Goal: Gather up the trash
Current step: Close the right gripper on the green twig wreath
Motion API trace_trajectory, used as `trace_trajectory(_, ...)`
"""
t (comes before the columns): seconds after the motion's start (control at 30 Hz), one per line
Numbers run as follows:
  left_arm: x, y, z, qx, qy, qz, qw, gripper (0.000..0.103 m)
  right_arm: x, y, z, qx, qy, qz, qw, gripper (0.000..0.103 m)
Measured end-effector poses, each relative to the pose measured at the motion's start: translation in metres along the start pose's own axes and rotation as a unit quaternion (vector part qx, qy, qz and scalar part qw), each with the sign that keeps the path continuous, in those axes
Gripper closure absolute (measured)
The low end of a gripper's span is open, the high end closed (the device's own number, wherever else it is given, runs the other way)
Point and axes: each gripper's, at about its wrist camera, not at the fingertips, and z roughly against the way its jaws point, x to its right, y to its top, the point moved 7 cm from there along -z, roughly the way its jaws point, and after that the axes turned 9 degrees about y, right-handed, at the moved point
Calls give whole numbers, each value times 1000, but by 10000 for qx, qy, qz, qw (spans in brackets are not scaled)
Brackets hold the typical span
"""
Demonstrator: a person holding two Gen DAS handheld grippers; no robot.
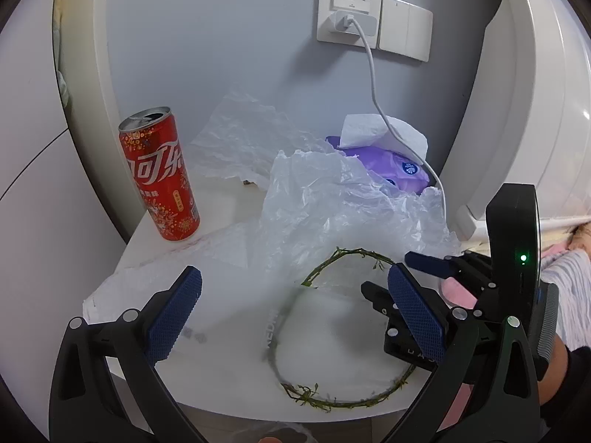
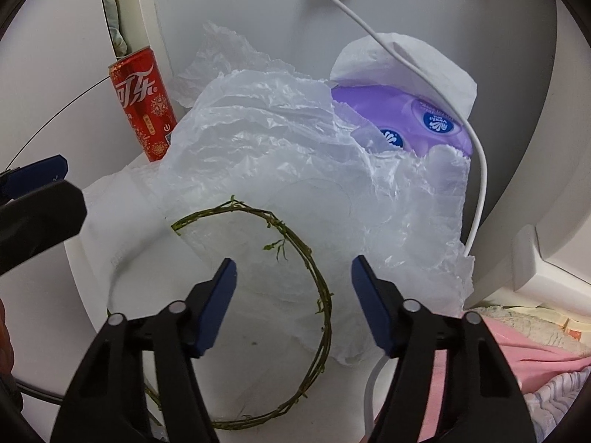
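Note:
On a small white round table (image 1: 229, 199), a crumpled clear plastic bag (image 1: 332, 203) lies over a thin green twig ring (image 1: 343, 402). An opened red cola can (image 1: 159, 173) stands upright at the table's left. My left gripper (image 1: 295, 273) is open above the table's near edge, with nothing between its pads. My right gripper (image 2: 293, 262) is open, its jaws about half apart, low over the bag (image 2: 277, 155) and the twig ring (image 2: 321, 295). The ring's arc and the bag's near edge show between its fingers, and neither pad presses on them. The can (image 2: 142, 107) stands far to its left.
A purple tissue pack (image 2: 417, 122) with a white tissue sticking out sits behind the bag. A white charger cable (image 2: 476, 170) hangs from a wall socket (image 1: 349, 18) across it. Curved white panels enclose the table. Pink bedding (image 2: 498, 361) lies at the right.

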Motion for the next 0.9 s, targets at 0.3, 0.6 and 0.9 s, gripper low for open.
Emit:
trace_trajectory(0.3, 2, 1, 1, 18, 32, -9, 10000, 5, 4, 0, -4, -43, -37, 2, 10000, 68)
trace_trajectory(0.6, 18, 0, -2, 4, -83, -47, 10000, 5, 13, -7, 2, -36, -92, 3, 10000, 82)
trace_trajectory(0.9, 26, 0, -5, -26, -195, -159, 9997, 5, 13, -10, 1, -2, -170, 15, 9999, 92)
